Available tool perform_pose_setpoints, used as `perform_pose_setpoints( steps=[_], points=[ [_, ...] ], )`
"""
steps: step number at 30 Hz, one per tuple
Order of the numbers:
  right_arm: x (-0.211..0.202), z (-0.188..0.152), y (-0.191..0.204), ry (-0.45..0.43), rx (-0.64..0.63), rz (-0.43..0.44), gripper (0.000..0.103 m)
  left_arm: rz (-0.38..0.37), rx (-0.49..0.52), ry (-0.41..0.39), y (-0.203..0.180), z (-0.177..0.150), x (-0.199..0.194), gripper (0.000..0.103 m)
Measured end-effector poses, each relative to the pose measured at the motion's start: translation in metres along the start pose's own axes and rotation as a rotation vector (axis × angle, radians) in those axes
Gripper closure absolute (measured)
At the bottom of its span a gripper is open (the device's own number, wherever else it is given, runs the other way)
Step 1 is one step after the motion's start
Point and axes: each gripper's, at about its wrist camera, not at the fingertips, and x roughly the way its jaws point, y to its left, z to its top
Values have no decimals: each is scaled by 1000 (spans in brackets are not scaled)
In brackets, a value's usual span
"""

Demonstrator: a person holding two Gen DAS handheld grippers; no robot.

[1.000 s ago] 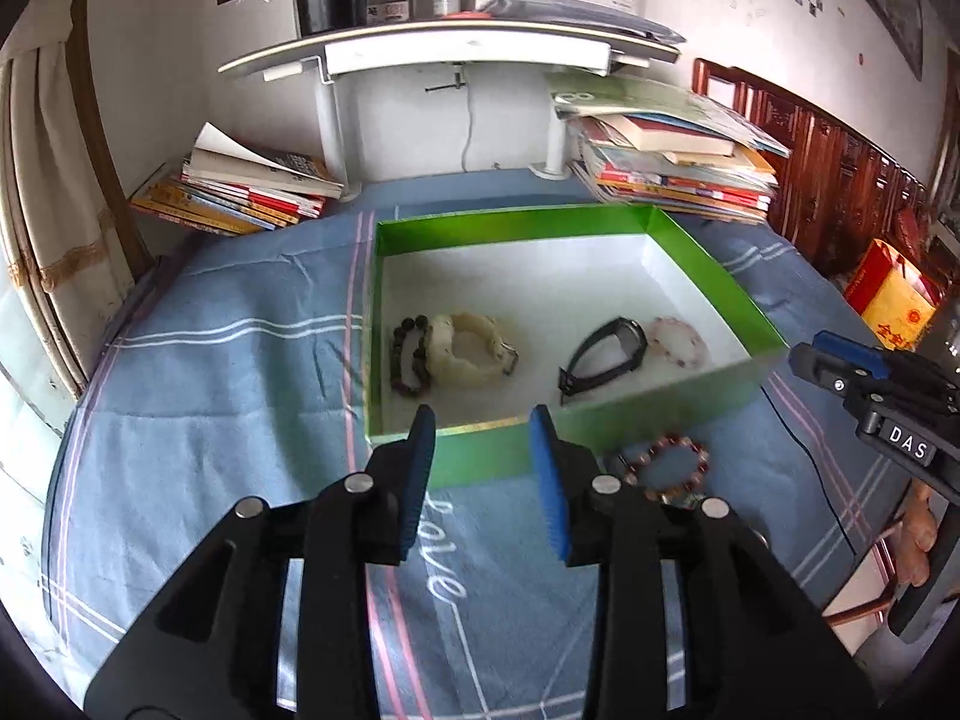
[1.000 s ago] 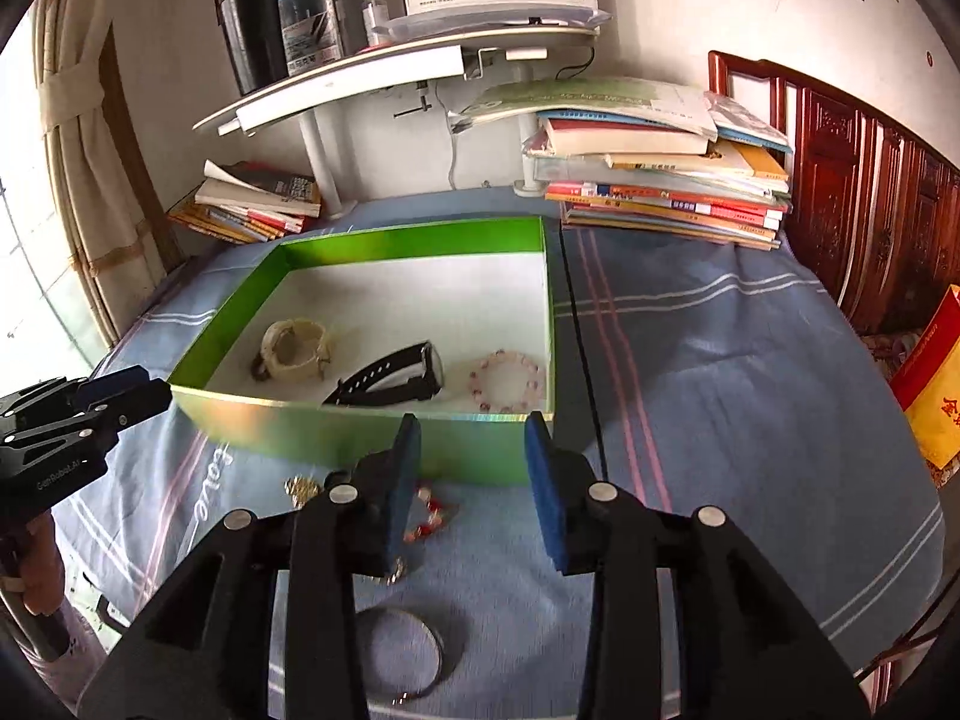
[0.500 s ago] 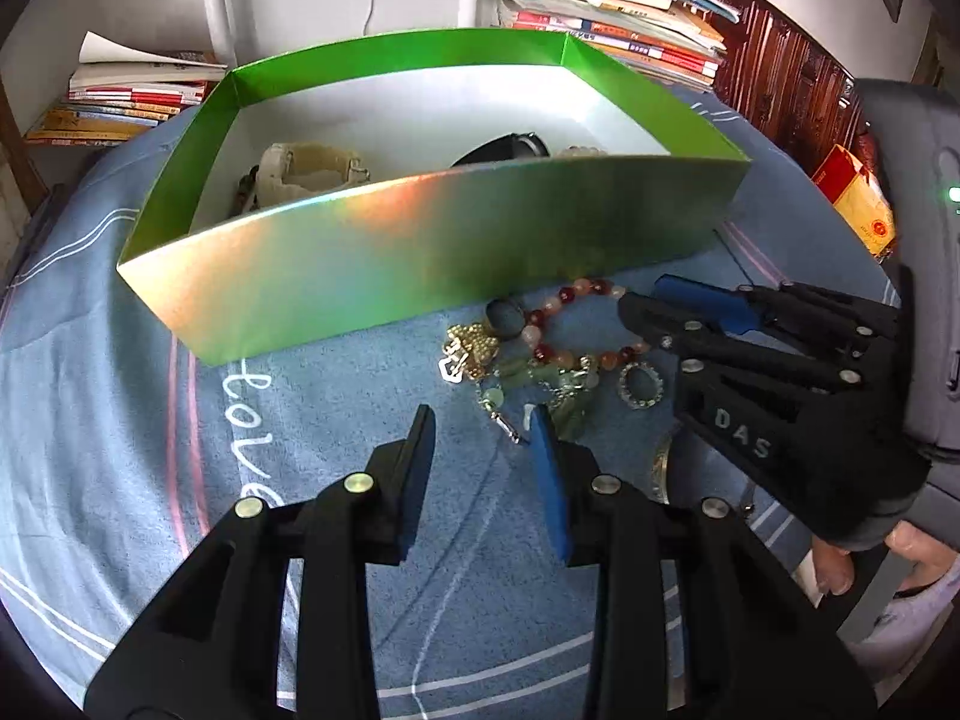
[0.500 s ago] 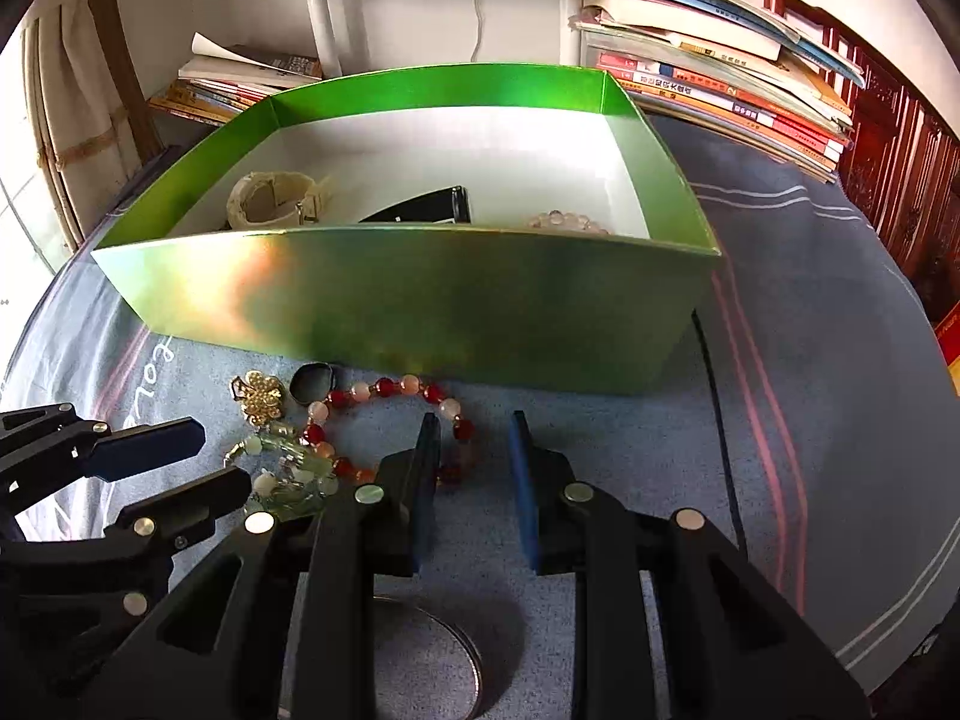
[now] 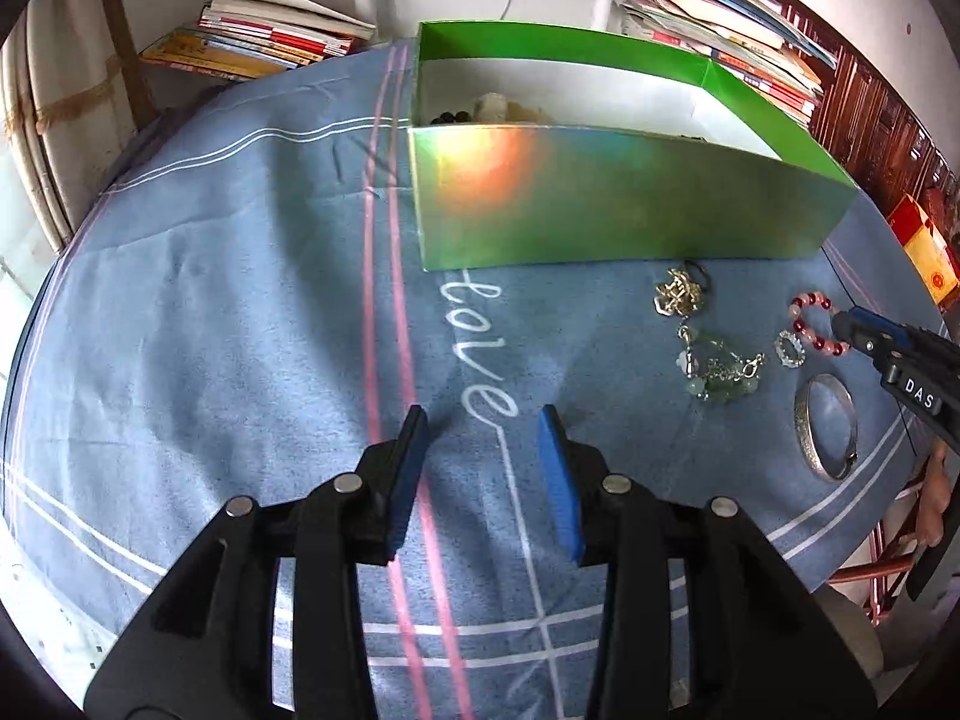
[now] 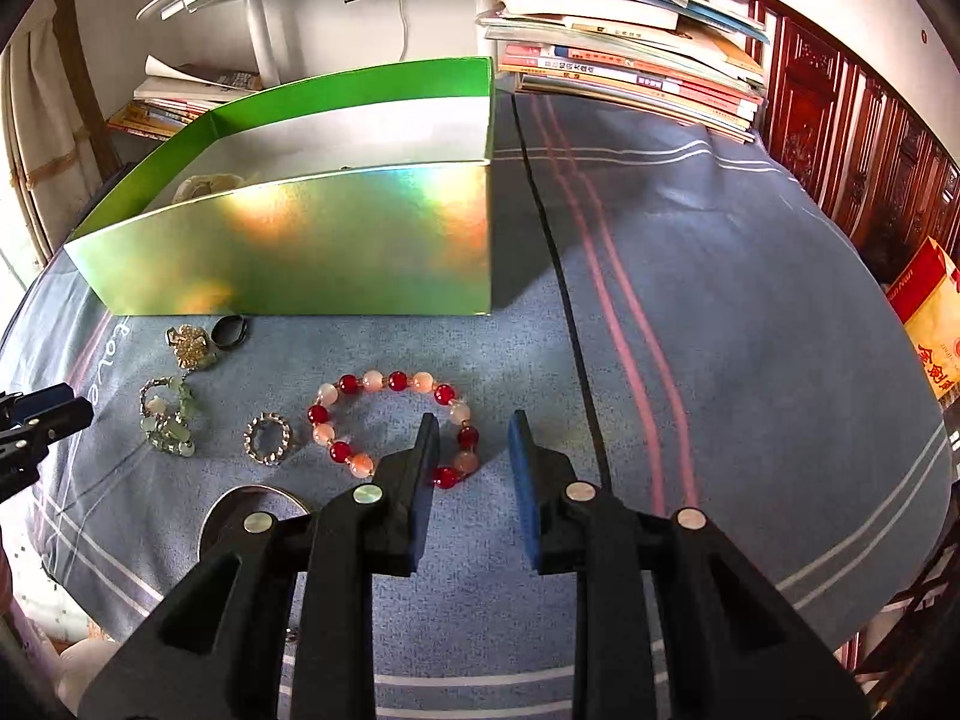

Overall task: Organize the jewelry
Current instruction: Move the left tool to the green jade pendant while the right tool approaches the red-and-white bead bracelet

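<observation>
A green box (image 5: 630,198) (image 6: 312,252) stands on the blue cloth and holds some jewelry, mostly hidden by its front wall. In front of it lie a red and pink bead bracelet (image 6: 390,426) (image 5: 816,324), a small silver ring (image 6: 268,439) (image 5: 791,349), a green stone chain (image 6: 168,420) (image 5: 717,369), a gold flower brooch (image 6: 191,345) (image 5: 677,295), a black ring (image 6: 231,331) and a silver bangle (image 5: 825,426) (image 6: 252,510). My right gripper (image 6: 471,447) is open, low over the bead bracelet's right side. My left gripper (image 5: 483,441) is open and empty, left of the jewelry.
Stacks of books (image 6: 630,78) (image 5: 264,42) lie behind the box, beside a white shelf stand (image 6: 264,42). A dark wooden cabinet (image 6: 852,138) stands at the right. A black cable (image 6: 558,276) runs across the cloth right of the box.
Both grippers dropped from above the box to the cloth in front of it. The right gripper closed in on the bead bracelet. The left gripper then swung away to the left.
</observation>
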Motion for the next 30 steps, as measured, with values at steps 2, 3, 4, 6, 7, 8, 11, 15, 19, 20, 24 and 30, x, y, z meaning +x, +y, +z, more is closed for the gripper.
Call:
perform_pose_setpoints(
  steps=[2,3,4,6,7,8,11,15,19,20,24,30],
  points=[
    [1,0,1,-1,4,-10,77,-22,12,-15,-7,2,-6,63],
    [1,0,2,-3,4,-12,74,-44,30,-23,-13,2,-9,62],
    [1,0,3,-4,3,-8,71,-76,55,-32,-21,1,-11,58],
    [1,-1,6,-7,-6,-7,65,-138,102,-39,-39,1,-13,54],
    [1,-1,8,-8,-11,-12,65,-162,126,-39,-49,1,-13,52],
    [1,-1,8,-9,-11,-12,64,-175,143,-38,-57,1,-13,50],
    [1,0,7,-10,-11,-4,63,-208,180,-44,-82,8,-7,40],
    [1,-1,8,-16,-15,-4,61,-215,174,-17,-98,14,6,43],
    [1,-1,9,-21,-19,0,59,-189,165,-4,-99,16,16,65],
    [1,-1,9,-21,-20,-1,59,-189,165,-7,-98,15,17,68],
    [1,-1,10,-22,-21,-4,59,-201,136,-7,-84,13,15,78],
    [1,-1,11,-23,-22,-6,59,-180,88,-12,-56,4,8,82]
  ],
)
